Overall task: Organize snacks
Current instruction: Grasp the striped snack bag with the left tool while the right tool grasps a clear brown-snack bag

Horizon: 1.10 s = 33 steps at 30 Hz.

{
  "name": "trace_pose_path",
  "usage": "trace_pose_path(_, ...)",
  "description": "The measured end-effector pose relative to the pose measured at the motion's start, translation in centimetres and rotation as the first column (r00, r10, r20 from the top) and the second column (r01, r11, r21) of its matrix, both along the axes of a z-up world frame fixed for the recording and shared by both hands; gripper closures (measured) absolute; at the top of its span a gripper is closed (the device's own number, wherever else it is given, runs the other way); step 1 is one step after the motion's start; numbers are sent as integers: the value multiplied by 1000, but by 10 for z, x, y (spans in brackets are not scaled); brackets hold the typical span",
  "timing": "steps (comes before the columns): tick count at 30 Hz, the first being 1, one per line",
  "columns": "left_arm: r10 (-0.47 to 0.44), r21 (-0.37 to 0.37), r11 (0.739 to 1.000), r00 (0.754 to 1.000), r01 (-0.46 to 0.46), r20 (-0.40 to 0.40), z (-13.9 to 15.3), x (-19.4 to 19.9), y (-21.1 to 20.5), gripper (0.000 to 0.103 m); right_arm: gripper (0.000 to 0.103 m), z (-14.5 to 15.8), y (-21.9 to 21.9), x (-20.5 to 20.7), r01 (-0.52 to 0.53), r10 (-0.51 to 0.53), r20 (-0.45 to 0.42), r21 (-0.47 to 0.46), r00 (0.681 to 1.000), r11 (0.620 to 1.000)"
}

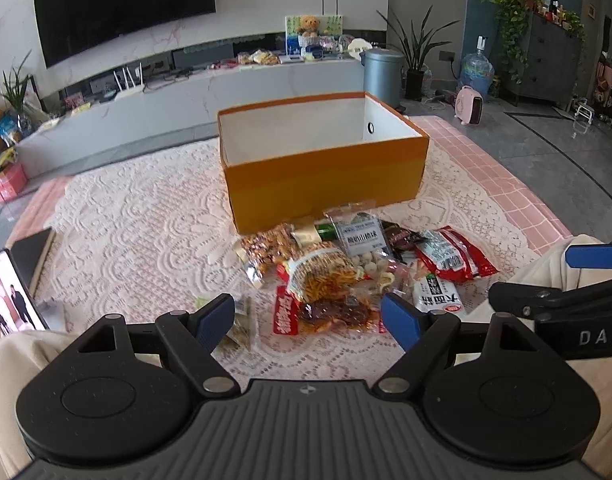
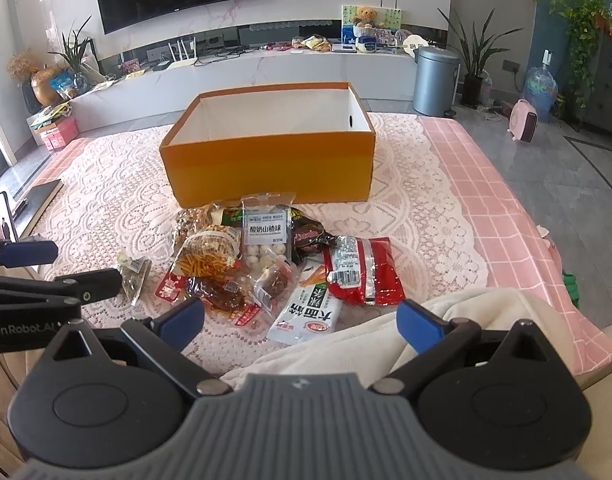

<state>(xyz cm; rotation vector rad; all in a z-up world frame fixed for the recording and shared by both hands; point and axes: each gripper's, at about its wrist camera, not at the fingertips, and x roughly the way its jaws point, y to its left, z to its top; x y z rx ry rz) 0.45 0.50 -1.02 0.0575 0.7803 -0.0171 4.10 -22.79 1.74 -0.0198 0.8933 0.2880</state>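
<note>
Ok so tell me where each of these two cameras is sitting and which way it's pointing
Left wrist: sits on the left gripper, facing forward over the snack pile to the orange box; its own open blue fingers and the right gripper show.
Right wrist: sits on the right gripper, facing the same way; its open fingers and the left gripper show.
Shared: the orange box, snack pile, lace tablecloth and TV.

**Hidden and cut-off items**

Box [image 1: 326, 176] floor not visible behind its near wall. Lower packets in the snack pile [image 2: 266, 264] overlapped, labels unreadable. Phone [image 1: 10, 296] cut by the left edge in both views. White cloth [image 2: 426, 328] covers the table's near edge.
</note>
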Motion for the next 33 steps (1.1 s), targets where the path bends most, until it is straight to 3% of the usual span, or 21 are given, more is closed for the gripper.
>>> trace_pose_path(5, 5, -60, 998, 1000, -5, 1, -1, 3, 13, 20, 4, -1, -7, -1, 13, -16, 72, 33, 997, 999)
trace_pose_path(7, 5, -76, 997, 1000, -6, -10, -5, 6, 18, 33, 4, -3, -7, 0, 15, -17, 96, 20, 995, 1000)
trace_pose_path(10, -16, -100, 995, 1000, 15, -9, -12, 8, 22, 37, 4, -9, -5, 0, 12, -14, 126, 12, 992, 1000)
trace_pose_path(16, -43, -163, 986, 999, 41, -8, -26, 16, 24, 42, 12, -31, 5, 17, -32, 31, 34, 21, 999, 999)
trace_pose_path(20, -30, -178, 984, 999, 27, -13, -30, 27, 26, 41, 16, -42, 13, 31, -49, 49, 16, -7, 999, 999)
trace_pose_path(22, -11, -189, 982, 1000, 7, -21, -30, 35, 29, 26, 21, -46, 16, 37, -61, 61, 7, -19, 998, 998)
trace_pose_path(27, 3, -238, 971, 997, -22, -79, -28, 58, 35, 25, 21, -51, 24, 59, -89, 90, 10, -49, 996, 995)
trace_pose_path(32, -5, -230, 973, 995, -17, -96, -34, 77, 31, 20, 21, -66, 35, 85, -102, 100, -31, -44, 994, 994)
trace_pose_path(33, -9, -230, 973, 994, -16, -106, -37, 80, 31, 20, 26, -70, 38, 88, -108, 106, -40, -36, 994, 993)
